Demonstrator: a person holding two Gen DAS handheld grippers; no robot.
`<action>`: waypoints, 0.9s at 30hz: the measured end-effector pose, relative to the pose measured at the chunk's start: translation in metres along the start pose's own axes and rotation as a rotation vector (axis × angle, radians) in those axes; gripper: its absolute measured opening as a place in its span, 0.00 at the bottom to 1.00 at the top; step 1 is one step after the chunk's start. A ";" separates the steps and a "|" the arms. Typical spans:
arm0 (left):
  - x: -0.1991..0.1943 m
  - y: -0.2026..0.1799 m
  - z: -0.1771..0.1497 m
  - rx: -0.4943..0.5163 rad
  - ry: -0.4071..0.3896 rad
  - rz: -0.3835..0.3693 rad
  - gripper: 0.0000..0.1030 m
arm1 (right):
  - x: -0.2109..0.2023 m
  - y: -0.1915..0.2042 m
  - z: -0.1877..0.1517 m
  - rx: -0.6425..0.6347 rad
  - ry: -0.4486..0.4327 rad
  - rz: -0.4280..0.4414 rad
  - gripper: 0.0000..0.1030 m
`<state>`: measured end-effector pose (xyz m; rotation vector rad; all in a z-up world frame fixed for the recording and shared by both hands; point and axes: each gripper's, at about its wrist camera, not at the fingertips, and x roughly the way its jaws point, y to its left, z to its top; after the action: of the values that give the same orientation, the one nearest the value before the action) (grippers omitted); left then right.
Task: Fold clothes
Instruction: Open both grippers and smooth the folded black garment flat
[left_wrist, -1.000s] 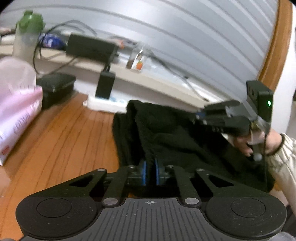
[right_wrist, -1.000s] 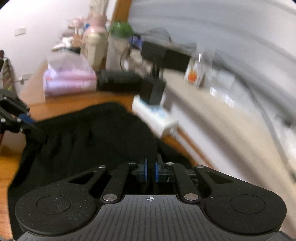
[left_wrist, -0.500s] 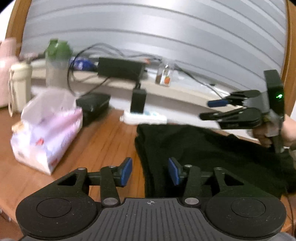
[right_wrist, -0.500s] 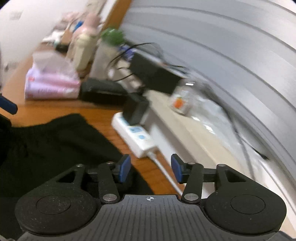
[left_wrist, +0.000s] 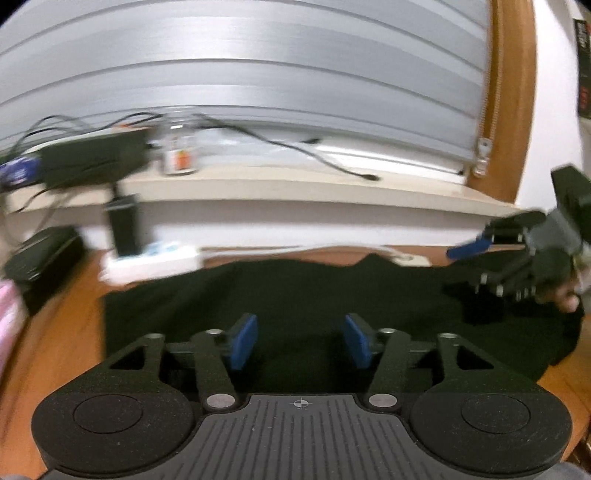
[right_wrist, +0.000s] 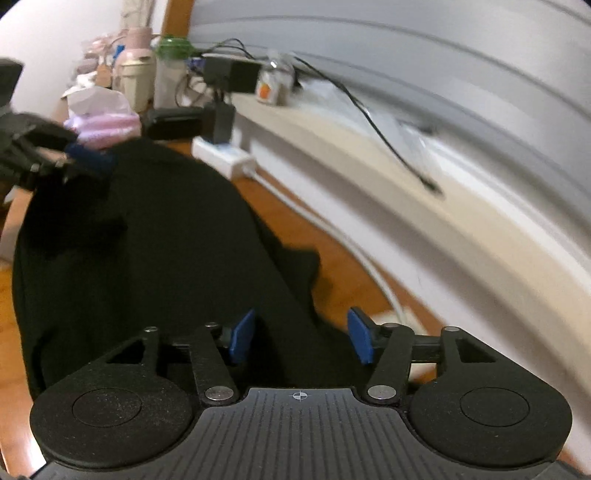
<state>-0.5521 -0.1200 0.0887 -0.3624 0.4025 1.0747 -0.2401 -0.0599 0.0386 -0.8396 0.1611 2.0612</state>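
A black garment (left_wrist: 295, 291) lies spread flat on the wooden table (left_wrist: 66, 332); in the right wrist view the same black garment (right_wrist: 147, 236) runs back toward the left. My left gripper (left_wrist: 301, 341) hovers over its near edge, jaws opening, nothing pinched between the blue pads. My right gripper (right_wrist: 300, 339) hangs above the garment's right end, jaws also opening, pads clear of the cloth. Each gripper shows in the other's view: the right gripper (left_wrist: 476, 249) at the far right, the left gripper (right_wrist: 79, 157) at the far left.
A white power strip (left_wrist: 155, 260) with a black adapter (left_wrist: 123, 225) lies behind the garment. A ledge (left_wrist: 258, 184) along the wall holds a black box (left_wrist: 92, 158), a small jar (left_wrist: 179, 155) and cables. Pink tissue pack (right_wrist: 105, 122), bottles (right_wrist: 138, 79) and a black case (right_wrist: 173, 122) crowd the left.
Both grippers let go of the black garment and opened. Both pulled back from it; the left swung right, and the garment now lies flat.
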 end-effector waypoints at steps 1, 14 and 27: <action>0.007 -0.005 0.004 0.015 -0.002 -0.006 0.65 | 0.001 -0.002 -0.008 0.016 0.004 0.009 0.56; 0.080 -0.015 0.013 0.152 0.003 0.064 0.73 | 0.000 -0.005 -0.048 0.117 -0.063 0.089 0.57; 0.062 0.046 -0.006 0.048 0.021 0.088 0.69 | -0.033 0.042 -0.043 0.032 -0.087 0.145 0.45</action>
<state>-0.5678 -0.0552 0.0492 -0.3158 0.4652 1.1459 -0.2380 -0.1254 0.0177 -0.7357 0.2112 2.2204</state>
